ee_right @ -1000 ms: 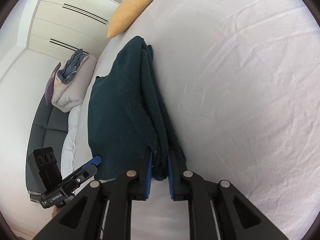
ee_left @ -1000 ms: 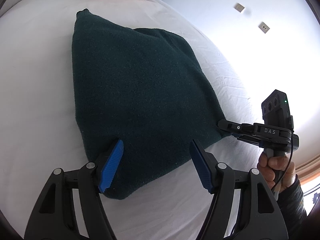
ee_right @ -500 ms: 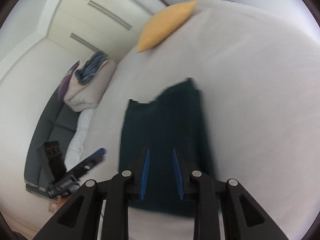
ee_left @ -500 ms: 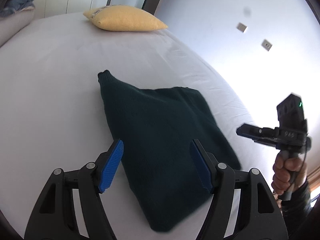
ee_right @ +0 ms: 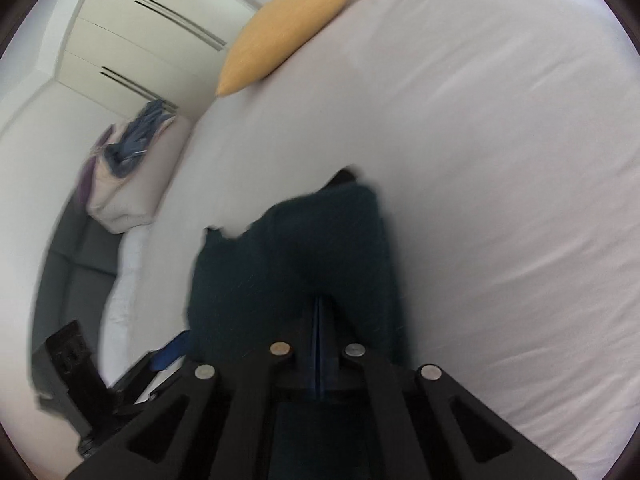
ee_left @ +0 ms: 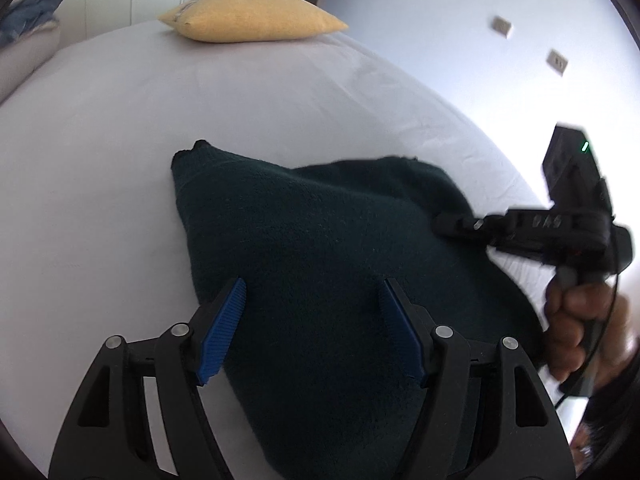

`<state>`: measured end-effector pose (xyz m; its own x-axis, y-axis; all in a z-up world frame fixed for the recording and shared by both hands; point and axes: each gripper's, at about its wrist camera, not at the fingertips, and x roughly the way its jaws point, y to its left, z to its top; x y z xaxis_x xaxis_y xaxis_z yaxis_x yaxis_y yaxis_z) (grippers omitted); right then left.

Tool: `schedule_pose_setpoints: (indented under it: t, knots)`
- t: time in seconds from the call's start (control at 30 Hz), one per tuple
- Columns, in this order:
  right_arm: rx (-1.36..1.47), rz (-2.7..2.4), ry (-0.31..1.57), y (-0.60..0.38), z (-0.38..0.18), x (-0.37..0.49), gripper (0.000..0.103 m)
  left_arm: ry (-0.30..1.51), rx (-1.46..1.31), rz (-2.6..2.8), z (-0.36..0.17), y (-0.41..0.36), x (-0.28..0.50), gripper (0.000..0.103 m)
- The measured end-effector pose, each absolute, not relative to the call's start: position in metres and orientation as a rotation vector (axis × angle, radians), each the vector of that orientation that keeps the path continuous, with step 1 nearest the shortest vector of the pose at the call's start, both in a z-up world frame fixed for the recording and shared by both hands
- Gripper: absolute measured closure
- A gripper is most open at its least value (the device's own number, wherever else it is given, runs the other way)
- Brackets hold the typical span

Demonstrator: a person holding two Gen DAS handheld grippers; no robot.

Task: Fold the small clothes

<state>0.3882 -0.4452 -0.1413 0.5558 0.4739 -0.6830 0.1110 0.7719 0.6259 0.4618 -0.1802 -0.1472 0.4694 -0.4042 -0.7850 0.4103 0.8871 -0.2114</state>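
My right gripper (ee_right: 318,320) has just snapped fully shut over the folded sweater (ee_left: 340,280), apparently gripping nothing, left gripper (ee_left: 312,320) wide open and empty, so this fold looks done.

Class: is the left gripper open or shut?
Open. The left gripper has its blue pads spread wide apart over the dark green garment.

Bare sheet (ee_left: 100,184) all round dark garment (ee_left: 320,248) — only yellow pillow (ee_left: 252,16) at the far edge.
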Motion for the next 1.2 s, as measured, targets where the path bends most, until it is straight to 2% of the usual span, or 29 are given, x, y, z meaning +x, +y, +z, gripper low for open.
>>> schedule_pose_setpoints:
  t: [0.1, 0.23, 0.33, 0.67, 0.73, 0.8, 0.93, 1.07, 1.2]
  knots:
    - [0.689, 0.186, 0.939, -0.461, -0.124, 0.371, 0.103, 0.951, 0.014, -0.501, -0.146, -0.182, 0.459, 0.036]
    - [0.680, 0.316, 0.938, -0.461, -0.102, 0.347, 0.076, 0.956, -0.036, -0.513, -0.149, -0.174, 0.455, 0.036]
    - [0.634, 0.336, 0.993, -0.457, -0.100, 0.338, 0.070, 0.958, -0.049, -0.510, -0.143, -0.173, 0.449, 0.036]
    - [0.607, 0.358, 1.124, -0.444, -0.133, 0.343, 0.070, 0.953, -0.049, -0.509, -0.141, -0.176, 0.435, 0.036]
    - [0.573, 0.347, 1.119, -0.441, -0.133, 0.343, 0.086, 0.954, -0.052, -0.507, -0.142, -0.175, 0.433, 0.036]
    - [0.614, 0.348, 1.100, -0.448, -0.133, 0.344, 0.091, 0.954, -0.063, -0.505, -0.142, -0.174, 0.431, 0.036]
    - [0.615, 0.305, 1.099, -0.457, -0.139, 0.346, 0.093, 0.953, -0.093, -0.507, -0.140, -0.175, 0.422, 0.036]
    - [0.807, 0.299, 1.059, -0.492, -0.178, 0.339, 0.097, 0.943, -0.080, -0.537, -0.141, -0.188, 0.408, 0.036]
    - [0.744, 0.306, 1.038, -0.482, -0.169, 0.330, 0.094, 0.920, -0.005, -0.525, -0.145, -0.199, 0.392, 0.036]
